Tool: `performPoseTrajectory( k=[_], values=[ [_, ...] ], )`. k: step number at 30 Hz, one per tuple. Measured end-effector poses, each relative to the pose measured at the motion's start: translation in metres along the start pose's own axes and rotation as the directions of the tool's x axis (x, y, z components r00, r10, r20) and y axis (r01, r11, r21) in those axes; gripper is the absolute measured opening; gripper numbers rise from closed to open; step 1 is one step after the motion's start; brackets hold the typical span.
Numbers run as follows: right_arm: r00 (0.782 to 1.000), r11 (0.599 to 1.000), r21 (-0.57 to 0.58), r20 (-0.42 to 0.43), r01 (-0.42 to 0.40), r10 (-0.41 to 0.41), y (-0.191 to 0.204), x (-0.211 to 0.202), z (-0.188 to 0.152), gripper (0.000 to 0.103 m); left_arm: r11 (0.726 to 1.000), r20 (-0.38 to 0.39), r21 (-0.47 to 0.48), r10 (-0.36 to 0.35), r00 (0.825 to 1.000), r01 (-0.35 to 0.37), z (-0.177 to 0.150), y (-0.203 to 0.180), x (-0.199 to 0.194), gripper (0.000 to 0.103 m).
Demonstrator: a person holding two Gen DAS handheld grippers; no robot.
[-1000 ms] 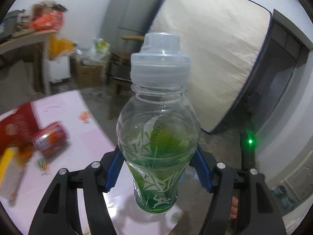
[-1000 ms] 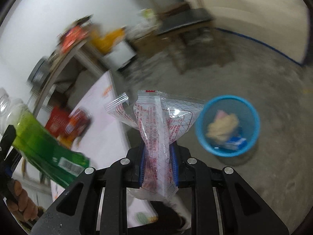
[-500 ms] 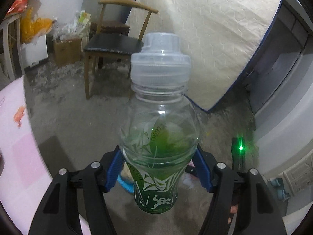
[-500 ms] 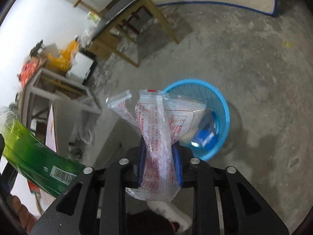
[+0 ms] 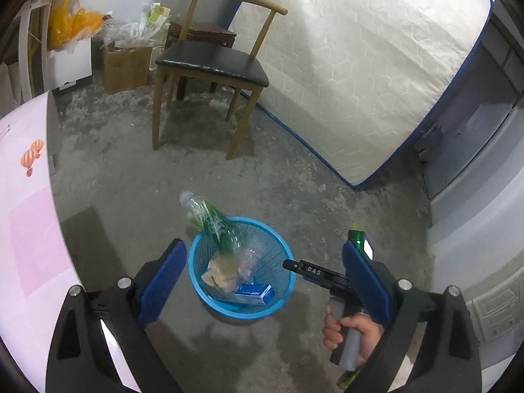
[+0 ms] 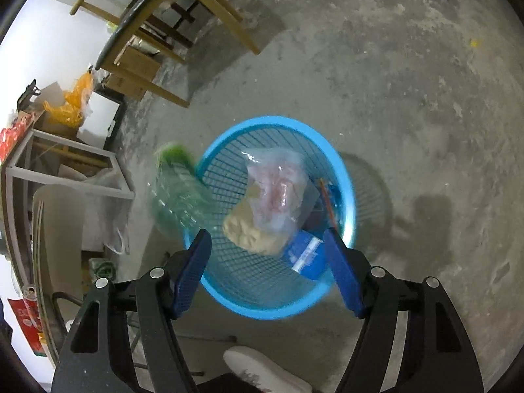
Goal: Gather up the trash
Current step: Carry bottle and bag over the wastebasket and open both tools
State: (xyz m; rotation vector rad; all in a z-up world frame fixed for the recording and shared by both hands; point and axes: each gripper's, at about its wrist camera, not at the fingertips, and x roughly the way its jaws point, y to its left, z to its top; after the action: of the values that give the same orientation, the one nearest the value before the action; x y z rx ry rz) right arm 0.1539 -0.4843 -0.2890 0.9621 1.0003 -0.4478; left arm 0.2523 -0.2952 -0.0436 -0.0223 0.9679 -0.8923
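A blue mesh trash basket [image 5: 276,249] [image 6: 344,177] stands on the concrete floor. The green-labelled plastic bottle [image 5: 209,222] [image 6: 178,193] is at the basket's left rim, tilted, cap end up and out, blurred in the right wrist view. The clear red-printed plastic bag [image 6: 278,186] [image 5: 249,257] lies in the basket on crumpled paper and a blue box [image 5: 253,293]. My left gripper [image 5: 263,271] is open and empty above the basket. My right gripper [image 6: 267,258] is open and empty above the basket's near rim; its handle shows in the left wrist view [image 5: 347,334].
A wooden chair [image 5: 209,62] with a black seat stands beyond the basket. A mattress [image 5: 360,65] leans on the wall at the right. The pink-clothed table [image 5: 23,216] edges in at the left. Boxes and bags [image 5: 124,59] crowd the far wall. A white shoe [image 6: 262,370] is below.
Both grippers have opened. The left let go of the bottle and the right let go of the plastic bag; both dropped to the basket.
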Motion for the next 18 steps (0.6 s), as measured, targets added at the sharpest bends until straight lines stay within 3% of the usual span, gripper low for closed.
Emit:
performPoseTrajectory(
  k=[11,18],
  values=[
    [1.0,0.999,-0.04,0.025,0.014,-0.013,0.001,-0.006,0.003,0.068,1.0,0.117,-0.013,-0.023,0.993,0.024,-0.02,0.024,-0.094,0.094],
    [0.999,0.997,-0.074,0.039,-0.003,0.006,0.005,-0.028,-0.007,0.069,0.998,0.205,-0.001,0.068,0.976,-0.069,-0.043,0.052,-0.169,0.094]
  ],
)
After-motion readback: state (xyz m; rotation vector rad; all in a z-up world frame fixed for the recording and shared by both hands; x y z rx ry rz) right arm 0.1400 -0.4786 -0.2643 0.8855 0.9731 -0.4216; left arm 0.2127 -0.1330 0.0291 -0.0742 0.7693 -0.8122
